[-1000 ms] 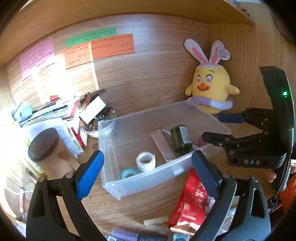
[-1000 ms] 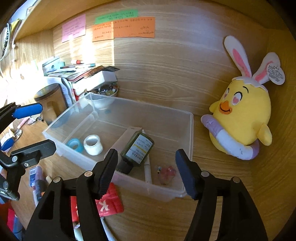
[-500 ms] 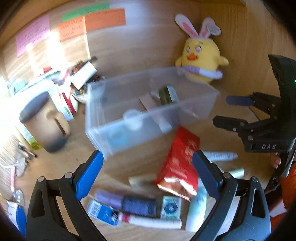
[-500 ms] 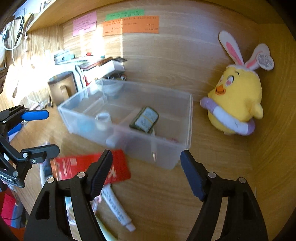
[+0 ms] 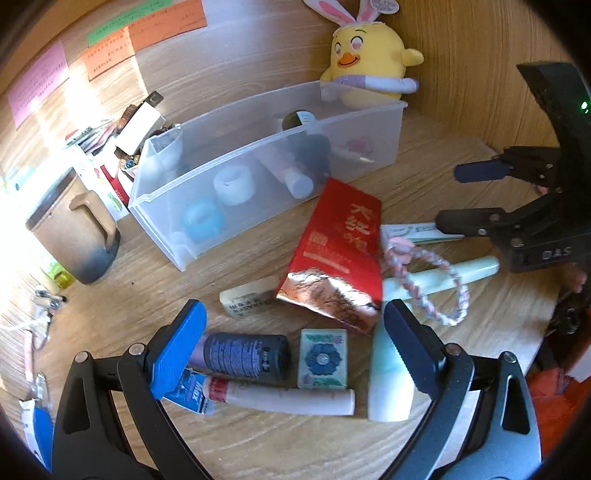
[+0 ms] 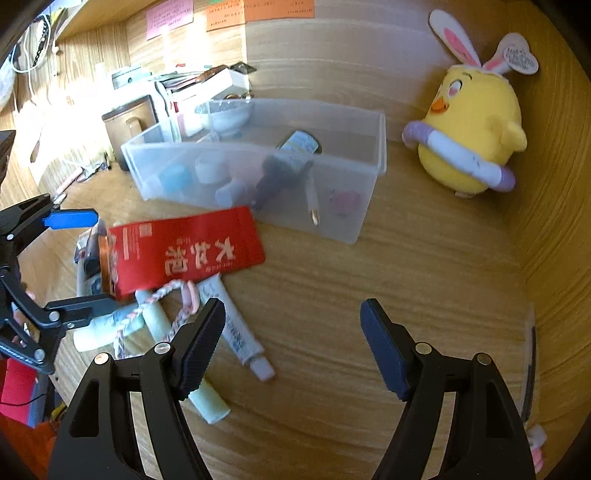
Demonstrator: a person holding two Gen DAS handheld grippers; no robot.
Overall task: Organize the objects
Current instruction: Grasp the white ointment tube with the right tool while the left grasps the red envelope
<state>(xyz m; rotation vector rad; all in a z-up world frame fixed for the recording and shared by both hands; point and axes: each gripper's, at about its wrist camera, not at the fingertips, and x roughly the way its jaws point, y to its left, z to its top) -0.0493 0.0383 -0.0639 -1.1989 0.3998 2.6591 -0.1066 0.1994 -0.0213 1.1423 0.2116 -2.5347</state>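
Note:
A clear plastic bin (image 5: 207, 177) (image 6: 365, 192) on the wooden desk holds tape rolls, a dark bottle (image 6: 291, 155), a pen and small items. In front of it lies a pile: a red packet (image 5: 340, 251) (image 6: 184, 251), a dark cylinder (image 5: 243, 356), a floral card box (image 5: 323, 358), white tubes (image 5: 288, 400) (image 6: 238, 332), a braided bracelet (image 5: 432, 280) and an eraser (image 5: 247, 295). My left gripper (image 5: 291, 347) is open and empty just above the pile. My right gripper (image 6: 291, 343) is open and empty over bare desk, right of the pile.
A yellow plush chick (image 5: 369, 59) (image 6: 476, 129) sits at the back right corner. A brown mug (image 5: 74, 236) and stacked papers and boxes (image 5: 122, 129) stand left of the bin. Sticky notes (image 5: 144, 33) are on the back wall. A wooden side wall (image 6: 554, 221) is to the right.
Both grippers have pulled back and tilted down from the bin. The pile in front of the bin has come into view under the left gripper. Both stay open.

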